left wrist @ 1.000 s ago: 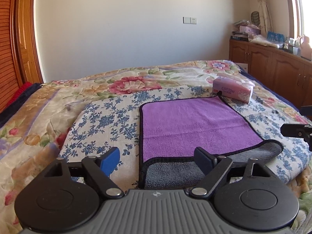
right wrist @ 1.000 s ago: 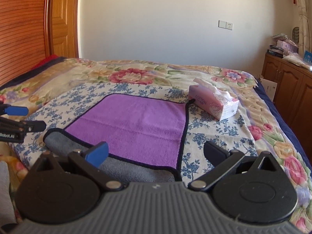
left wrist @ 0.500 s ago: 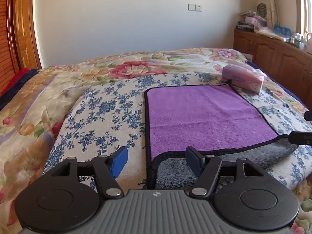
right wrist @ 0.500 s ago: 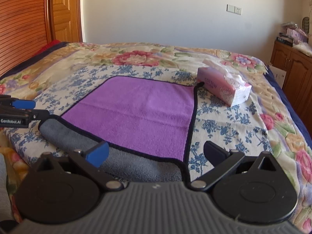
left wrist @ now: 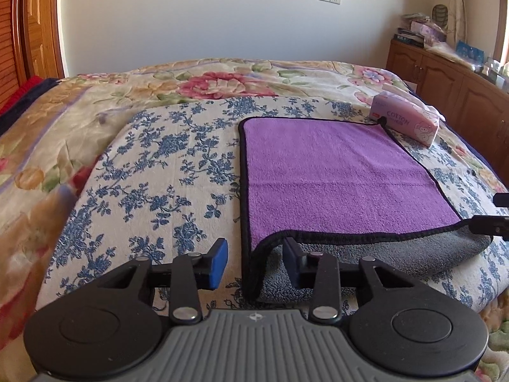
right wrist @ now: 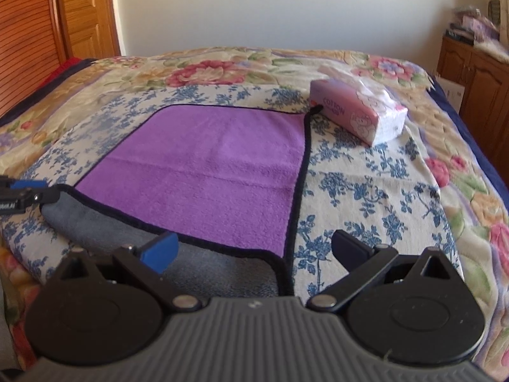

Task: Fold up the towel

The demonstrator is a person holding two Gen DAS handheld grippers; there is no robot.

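A purple towel [left wrist: 334, 172] with black trim and a grey underside lies flat on the bed; it also shows in the right wrist view [right wrist: 210, 172]. Its near edge is turned over, showing a grey band [left wrist: 397, 254]. My left gripper [left wrist: 254, 261] is open, its fingers straddling the towel's near left corner. My right gripper [right wrist: 254, 248] is open, its fingers straddling the near right corner [right wrist: 280, 261]. Each gripper's tip shows at the edge of the other's view.
A pink tissue box [left wrist: 407, 121] sits just beyond the towel's far right corner, also in the right wrist view [right wrist: 359, 114]. The towel lies on a blue-flowered cloth [left wrist: 159, 165] over a floral bedspread. Wooden cabinets [left wrist: 445, 82] stand at right, a wooden door at left.
Both grippers have moved forward and down to the towel's near corners. The left gripper's jaws have narrowed somewhat around the corner. The towel has not moved.
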